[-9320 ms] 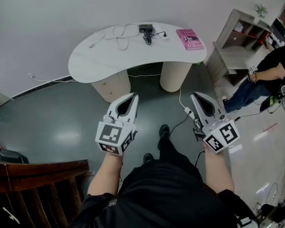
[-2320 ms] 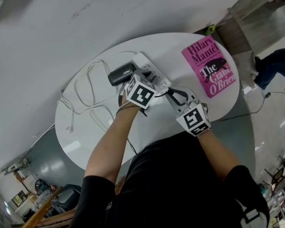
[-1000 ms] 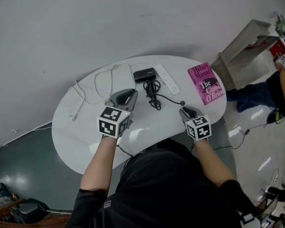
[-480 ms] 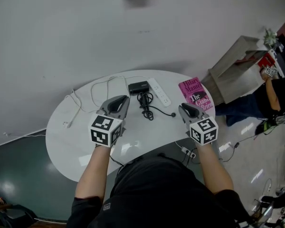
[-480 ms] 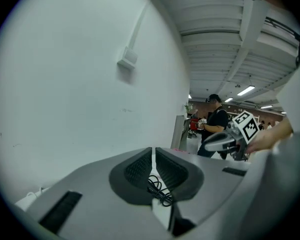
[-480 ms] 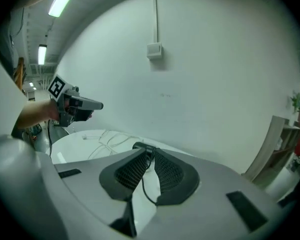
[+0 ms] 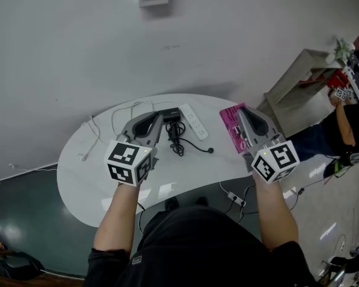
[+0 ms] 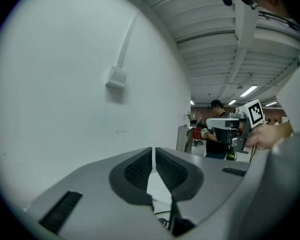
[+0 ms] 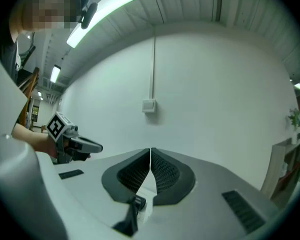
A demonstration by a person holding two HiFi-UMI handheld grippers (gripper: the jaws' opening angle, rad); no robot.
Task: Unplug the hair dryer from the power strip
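Hovering above table point(image 7: 90, 166), jaws closed on nothing: left gripper point(image 7: 157, 118) at cord's point(image 7: 176, 139) 9 o'clock, right gripper point(image 7: 242, 110) at 3 o'clock, bare tabletop toward 6 o'clock edge.

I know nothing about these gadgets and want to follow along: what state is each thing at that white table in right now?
Hair dryer: lying on the table, unplugged, its plug loose on the tabletop.
Power strip: flat on the table, no dryer plug in it.
Pink book: closed, lying flat.
Left gripper: fingers nearly together, empty.
Right gripper: fingers together, empty.
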